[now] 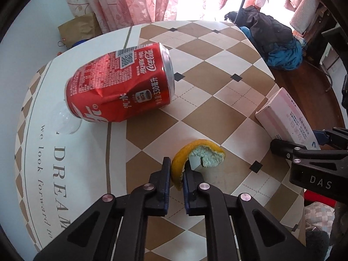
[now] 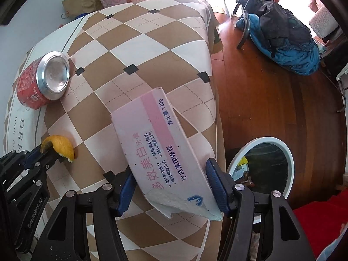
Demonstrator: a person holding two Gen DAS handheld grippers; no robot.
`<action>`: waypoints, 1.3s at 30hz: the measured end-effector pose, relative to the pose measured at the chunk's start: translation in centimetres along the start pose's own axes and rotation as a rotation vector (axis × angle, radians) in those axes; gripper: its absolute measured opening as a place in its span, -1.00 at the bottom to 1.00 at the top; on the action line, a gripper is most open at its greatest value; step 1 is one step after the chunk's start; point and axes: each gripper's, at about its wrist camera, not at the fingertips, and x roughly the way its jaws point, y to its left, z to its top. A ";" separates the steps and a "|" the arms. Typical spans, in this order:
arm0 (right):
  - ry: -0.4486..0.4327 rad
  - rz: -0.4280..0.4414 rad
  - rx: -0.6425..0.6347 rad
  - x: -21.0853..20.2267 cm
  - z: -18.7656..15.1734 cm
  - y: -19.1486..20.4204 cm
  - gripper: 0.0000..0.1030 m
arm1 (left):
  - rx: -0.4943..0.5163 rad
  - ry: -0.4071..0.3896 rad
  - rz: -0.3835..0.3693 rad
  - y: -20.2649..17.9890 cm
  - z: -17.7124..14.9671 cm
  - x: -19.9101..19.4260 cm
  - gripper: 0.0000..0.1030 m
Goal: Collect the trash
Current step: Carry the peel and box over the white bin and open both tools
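Observation:
My left gripper (image 1: 176, 175) is shut on an orange peel (image 1: 196, 158) at the near part of the checkered table (image 1: 217, 100); it also shows in the right wrist view (image 2: 51, 150), pinching the peel (image 2: 62, 148). A dented red cola can (image 1: 121, 82) lies on its side beyond it, seen too in the right wrist view (image 2: 43, 80). My right gripper (image 2: 171, 181) is shut on a pink and white toothpaste box (image 2: 161, 152), held over the table's right edge. A white-rimmed trash bin (image 2: 263, 163) stands on the floor just right of the box.
A clear plastic cup (image 1: 63, 119) lies left of the can. A brown paper bag (image 1: 78, 28) sits beyond the table. A chair with dark and blue clothes (image 2: 282, 37) stands on the wooden floor (image 2: 271, 104) at the right.

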 end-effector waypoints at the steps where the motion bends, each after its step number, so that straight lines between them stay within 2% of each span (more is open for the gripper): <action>1: -0.001 -0.001 0.001 0.0 0.0 0.0 0.24 | -0.003 -0.004 0.005 0.1 0.0 -0.1 -0.87; 11: -0.053 0.020 -0.014 -1.8 -1.3 0.9 0.19 | -0.043 -0.059 0.036 1.0 -1.0 -3.1 -0.88; 19: -0.126 0.071 0.000 -5.5 -3.7 1.4 0.17 | -0.083 -0.134 0.049 1.4 -2.7 -8.8 -0.88; 23: -0.181 0.132 0.031 -8.6 -5.7 0.8 0.17 | -0.081 -0.184 0.043 0.6 -3.3 -12.5 -0.88; 28: -0.265 0.194 0.077 -13.3 -8.2 -1.5 0.16 | -0.051 -0.256 0.020 -2.6 -3.4 -17.0 -0.88; 33: -0.368 0.229 0.137 -19.1 -11.4 -6.0 0.16 | 0.016 -0.300 -0.040 -8.5 -2.6 -20.2 -0.88; 39: -0.444 0.207 0.232 -23.2 -15.1 -13.5 0.16 | 0.120 -0.276 -0.120 -17.7 -1.4 -19.0 -0.88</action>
